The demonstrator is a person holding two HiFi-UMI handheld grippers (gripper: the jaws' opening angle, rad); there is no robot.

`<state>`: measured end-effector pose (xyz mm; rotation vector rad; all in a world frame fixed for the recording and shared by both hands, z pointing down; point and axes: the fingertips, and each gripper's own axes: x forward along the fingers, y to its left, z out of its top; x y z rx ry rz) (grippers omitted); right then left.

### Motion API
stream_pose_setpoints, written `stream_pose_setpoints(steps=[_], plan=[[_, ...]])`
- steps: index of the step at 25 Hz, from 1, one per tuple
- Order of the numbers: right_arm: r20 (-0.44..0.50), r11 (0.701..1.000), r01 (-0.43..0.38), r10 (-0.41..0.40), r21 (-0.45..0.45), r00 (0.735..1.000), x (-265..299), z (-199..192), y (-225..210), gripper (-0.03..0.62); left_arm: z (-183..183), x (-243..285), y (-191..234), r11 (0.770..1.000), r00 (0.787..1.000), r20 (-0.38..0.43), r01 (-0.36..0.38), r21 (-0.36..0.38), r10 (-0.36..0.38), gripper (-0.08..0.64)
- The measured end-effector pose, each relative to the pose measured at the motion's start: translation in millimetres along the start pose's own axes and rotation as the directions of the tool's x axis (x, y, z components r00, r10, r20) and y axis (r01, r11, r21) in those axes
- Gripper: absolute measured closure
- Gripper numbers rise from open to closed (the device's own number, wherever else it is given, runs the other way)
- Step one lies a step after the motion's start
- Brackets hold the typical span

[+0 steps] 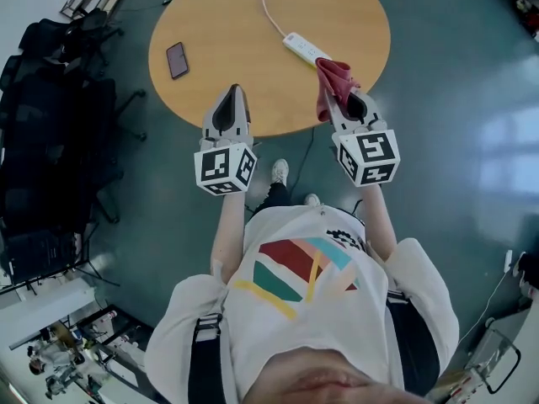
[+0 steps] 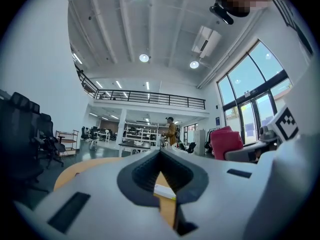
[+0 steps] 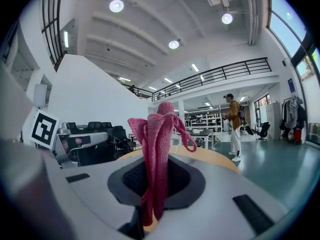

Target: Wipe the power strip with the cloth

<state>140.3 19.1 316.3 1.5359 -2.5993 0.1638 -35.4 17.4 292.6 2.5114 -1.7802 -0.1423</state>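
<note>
Cloth [image 1: 334, 78] — judged soft, limp, light — is clamped at its bunched middle by the right gripper [image 1: 338, 105]. Left gripper [image 1: 234, 96] is closed on nothing.

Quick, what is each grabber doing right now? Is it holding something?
Left gripper: closed, holding nothing.
Right gripper: closed on the pink knitted cloth.

Head view: the table [image 1: 253, 23] is set at upper centre of the frame. On it, the phone [image 1: 178, 60] is laid at left and the power strip [image 1: 306, 49] at upper right. The cloth [image 1: 331, 76] is found just below the strip's lower end.
</note>
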Motion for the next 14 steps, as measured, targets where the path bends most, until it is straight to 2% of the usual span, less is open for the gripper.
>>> stream_pose_setpoints(steps=[14], plan=[[0.018,0.995,0.102,-0.102,-0.001,0.995,6.3,9.7,-23.6,0.554,12.2,26.9,13.1,0.999,0.999,0.018,0.051,-0.001,-0.051,0.518]])
